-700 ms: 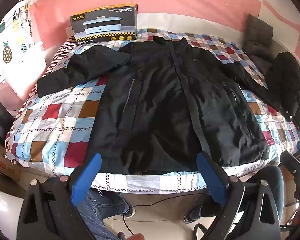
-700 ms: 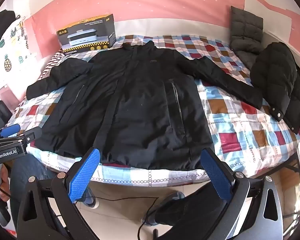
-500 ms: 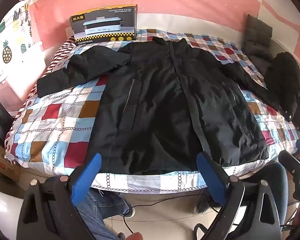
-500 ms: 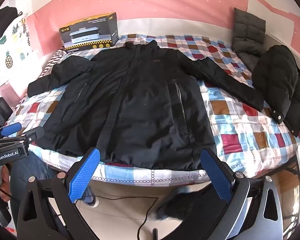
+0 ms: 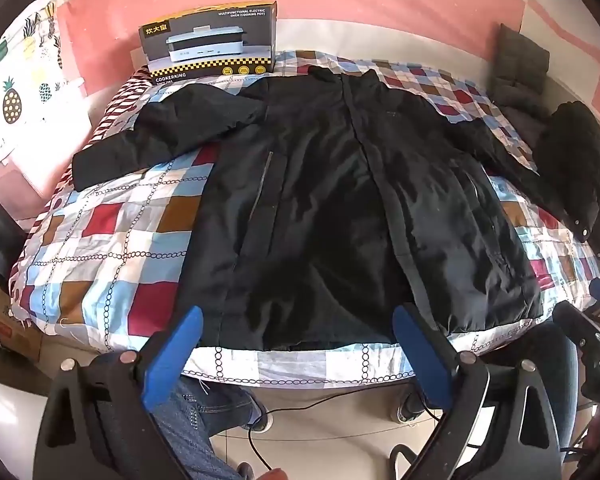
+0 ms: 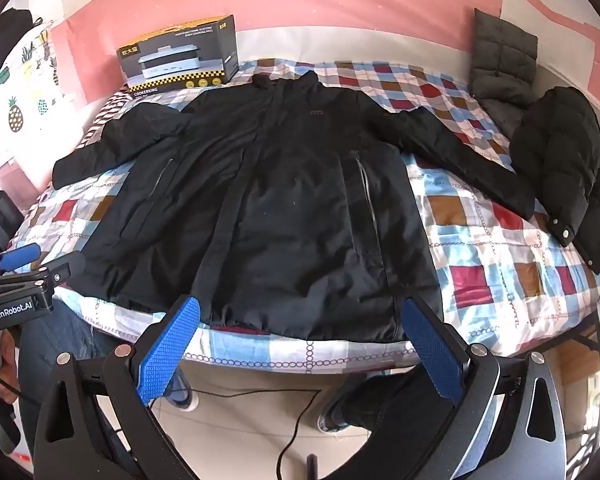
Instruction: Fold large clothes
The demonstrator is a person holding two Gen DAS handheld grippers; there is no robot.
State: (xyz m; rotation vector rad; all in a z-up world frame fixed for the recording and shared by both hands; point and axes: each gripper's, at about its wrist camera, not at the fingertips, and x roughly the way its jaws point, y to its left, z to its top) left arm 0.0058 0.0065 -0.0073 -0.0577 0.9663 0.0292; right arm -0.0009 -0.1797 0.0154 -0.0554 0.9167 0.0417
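Plainly, no fold has been made yet: the black jacket [image 6: 284, 208] lies face up and spread flat on the checked quilt [image 6: 496, 264] of the bed, filling the middle of both frames, collar toward the pink wall at the top and hem along the bed's near edge. Its two sleeves reach out toward the left and right edges of the frame.

The right gripper [image 6: 300, 356] hangs off the near edge of the bed at the bottom of its frame, its blue fingers [image 6: 168, 354] spread wide with nothing between them. The left gripper [image 5: 298, 358] is posed the same way in its own view, fingers [image 5: 172, 356] released and empty, just short of the hem. Neither touches the cloth.

I judge this to be the start of the task, the approach before the first grasp. The next move likely calls for each gripper to travel to a sleeve or side edge, pinch one layer cleanly, and carry it inward over the chest. The padded fabric looks thick, so a deep bite would help.

A cooker box [image 6: 178, 58] stands at upper left, and a second dark puffer coat [image 6: 568, 168] is heaped at the right edge, both outside the folding area.
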